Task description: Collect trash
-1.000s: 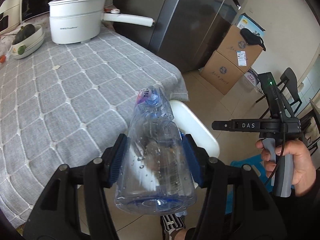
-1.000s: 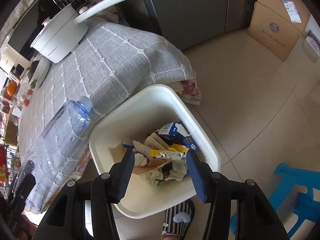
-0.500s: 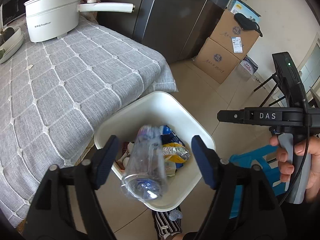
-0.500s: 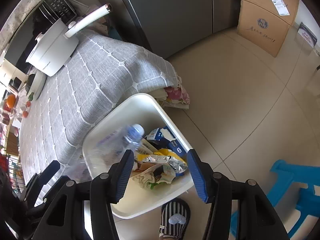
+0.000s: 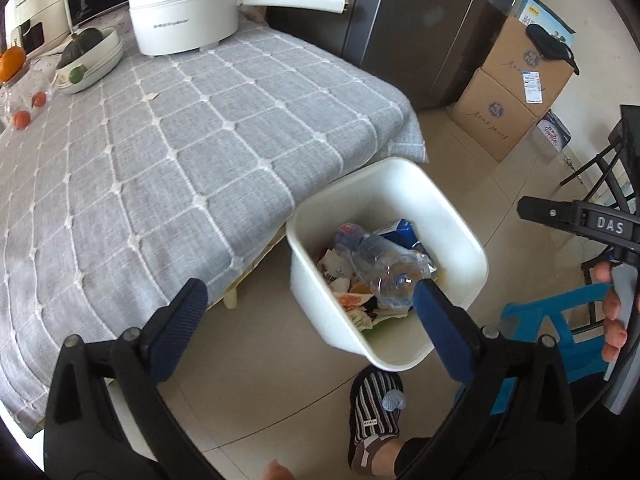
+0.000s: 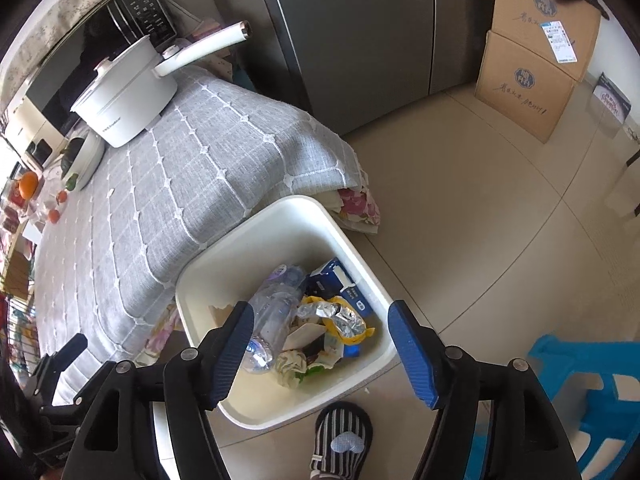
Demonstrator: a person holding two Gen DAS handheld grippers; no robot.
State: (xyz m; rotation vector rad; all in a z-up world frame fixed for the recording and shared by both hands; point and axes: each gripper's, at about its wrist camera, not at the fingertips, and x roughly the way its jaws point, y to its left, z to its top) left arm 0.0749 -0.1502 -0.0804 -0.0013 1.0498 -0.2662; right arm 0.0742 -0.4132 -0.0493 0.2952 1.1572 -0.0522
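Observation:
A clear plastic bottle (image 5: 380,262) lies inside the white trash bin (image 5: 452,216) on the floor, on top of wrappers and a blue carton (image 5: 400,230). My left gripper (image 5: 308,324) is open and empty, above the floor just left of the bin. My right gripper (image 6: 324,344) is open and empty, hovering over the bin (image 6: 352,240); the bottle (image 6: 276,308) and a yellow foil wrapper (image 6: 340,318) show between its fingers.
The table with a grey quilted cloth (image 5: 160,168) stands left of the bin, bearing a white pot (image 5: 184,4) and a bowl (image 5: 92,60). A fridge (image 5: 420,28), cardboard boxes (image 5: 508,100), a blue stool (image 6: 592,380) and the person's slippered foot (image 5: 374,412) are around.
My left gripper opened and let go of the bottle, which fell into the bin and now lies on the trash. The left gripper drew back toward the table.

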